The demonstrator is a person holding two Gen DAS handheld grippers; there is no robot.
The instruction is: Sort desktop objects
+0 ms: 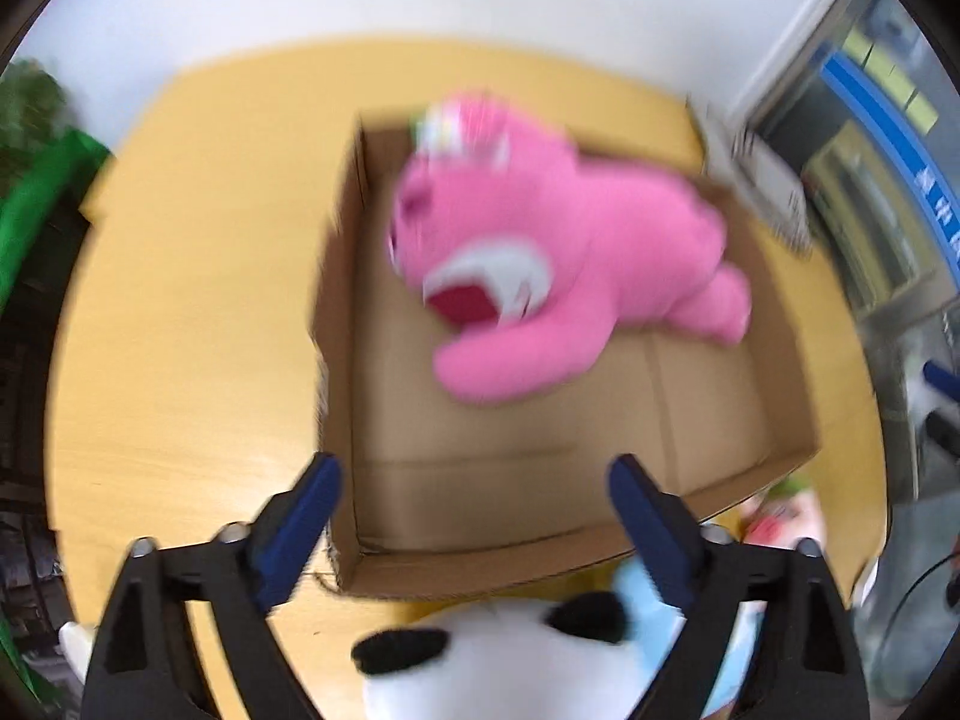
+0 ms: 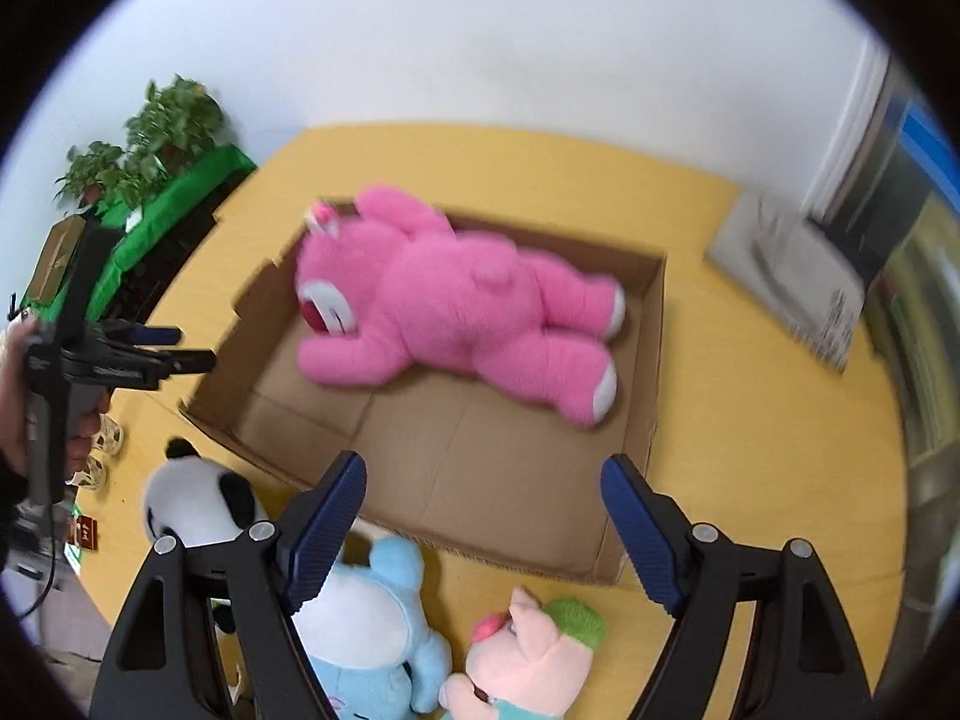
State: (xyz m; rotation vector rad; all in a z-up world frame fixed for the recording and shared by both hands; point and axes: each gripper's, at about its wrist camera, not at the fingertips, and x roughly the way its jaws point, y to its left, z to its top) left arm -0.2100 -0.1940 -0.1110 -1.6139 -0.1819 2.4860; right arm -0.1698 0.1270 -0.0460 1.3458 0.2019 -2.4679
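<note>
A big pink plush bear [image 1: 558, 264] [image 2: 456, 306] lies on its side inside an open cardboard box [image 1: 600, 456] [image 2: 480, 480] on the yellow table. In front of the box lie a panda plush [image 1: 504, 660] [image 2: 198, 498], a light blue plush [image 2: 372, 624] [image 1: 645, 591] and a pink pig plush with green hair [image 2: 528, 654]. My left gripper [image 1: 474, 492] hovers open over the box's near-left corner, above the panda; it also shows, held by a hand, at the left of the right wrist view [image 2: 174, 348]. My right gripper [image 2: 483, 492] is open above the box's front edge, holding nothing.
A grey flat carton [image 2: 786, 282] [image 1: 756, 180] lies at the table's far right corner. Potted plants [image 2: 150, 138] on a green-covered stand [image 2: 174, 210] sit beyond the left edge. A white wall stands behind the table. Bare tabletop [image 1: 198, 300] stretches left of the box.
</note>
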